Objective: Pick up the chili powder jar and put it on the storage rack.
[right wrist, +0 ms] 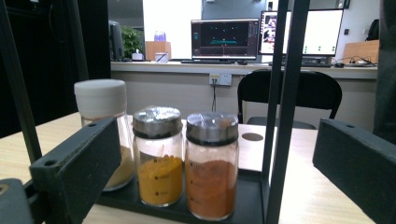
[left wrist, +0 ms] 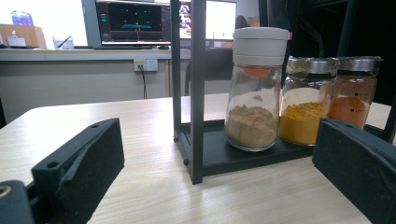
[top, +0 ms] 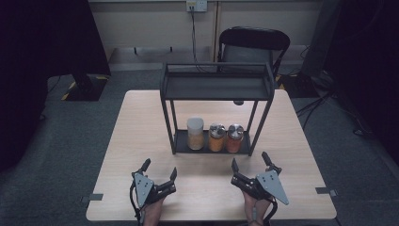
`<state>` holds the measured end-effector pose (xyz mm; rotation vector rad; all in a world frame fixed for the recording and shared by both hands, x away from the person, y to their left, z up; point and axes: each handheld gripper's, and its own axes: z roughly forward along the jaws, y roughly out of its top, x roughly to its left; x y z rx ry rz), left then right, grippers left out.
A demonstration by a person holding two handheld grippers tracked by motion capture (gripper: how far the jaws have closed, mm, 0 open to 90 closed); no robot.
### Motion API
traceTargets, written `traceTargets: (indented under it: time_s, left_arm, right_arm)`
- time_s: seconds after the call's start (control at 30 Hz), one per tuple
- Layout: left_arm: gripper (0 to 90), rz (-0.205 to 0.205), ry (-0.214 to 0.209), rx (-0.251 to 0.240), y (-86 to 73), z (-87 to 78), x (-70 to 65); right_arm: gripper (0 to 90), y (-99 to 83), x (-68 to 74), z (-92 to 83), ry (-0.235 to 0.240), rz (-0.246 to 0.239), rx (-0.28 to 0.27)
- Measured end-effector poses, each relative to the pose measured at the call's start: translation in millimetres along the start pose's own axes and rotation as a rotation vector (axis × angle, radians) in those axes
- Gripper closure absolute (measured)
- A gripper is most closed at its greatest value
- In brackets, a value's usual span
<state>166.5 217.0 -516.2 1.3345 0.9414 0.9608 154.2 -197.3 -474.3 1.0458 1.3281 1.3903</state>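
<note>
**Operator:** Since both sets of jaws stand spread wide with nothing between them, what do we check before we start the pick?

**Supervisor:** We start at the pads. The left gripper (top: pixel 160 171) and the right gripper (top: pixel 250 162) both rest low on the table (top: pixel 141 122), on the near side of the black rack (top: pixel 216 87), each clear of it. We treat the rack as our reference for everything.

**Operator:** Where do the jars sit relative to the rack?

**Supervisor:** All three stand upright in a row on the rack's bottom tray, under its upper shelf. The white-capped jar (top: pixel 195 133) with tan powder stands at the left end of the tray, the yellow spice jar (top: pixel 217 137) in the middle, and the red spice jar (top: pixel 235 138) at the right end. The two metal-lidded jars look to be touching or nearly so.

**Operator:** Which gripper do we send in?

**Supervisor:** We judge the right gripper better placed for the red spice jar, and the left for the white-capped jar. We keep the jaws wide, enter level between the rack's front posts, and close on the glass body below the lid.

**Operator:** Main hazards?

**Supervisor:** We risk clipping a post, or nudging the neighbouring jar. We lift only slightly, then draw straight out beneath the upper shelf.
</note>
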Motion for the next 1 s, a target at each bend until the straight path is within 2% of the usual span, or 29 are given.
traceTargets:
  time_s: [0.2, 0.57, 0.83, 1.0]
  left_arm:
    - [1.6, 0.000, -0.001, 0.000, -0.1, 0.0, 0.1]
    - [1.6, 0.000, -0.001, 0.000, 0.0, 0.0, 0.2]
    - [1.6, 0.000, -0.001, 0.000, -0.1, 0.0, 0.2]
    - [1.6, -0.002, 0.000, -0.001, -0.2, 0.0, 0.0]
  right_arm:
    - [0.1, -13.9, 1.1, -3.9, -0.001, 0.007, -0.001]
    - [0.2, -28.5, -1.3, 0.3, -0.007, 0.006, 0.071]
    - [0.7, -31.3, -3.6, 2.7, -0.001, 0.016, 0.090]
    - [0.6, -31.4, -3.1, 3.2, 0.008, 0.005, 0.096]
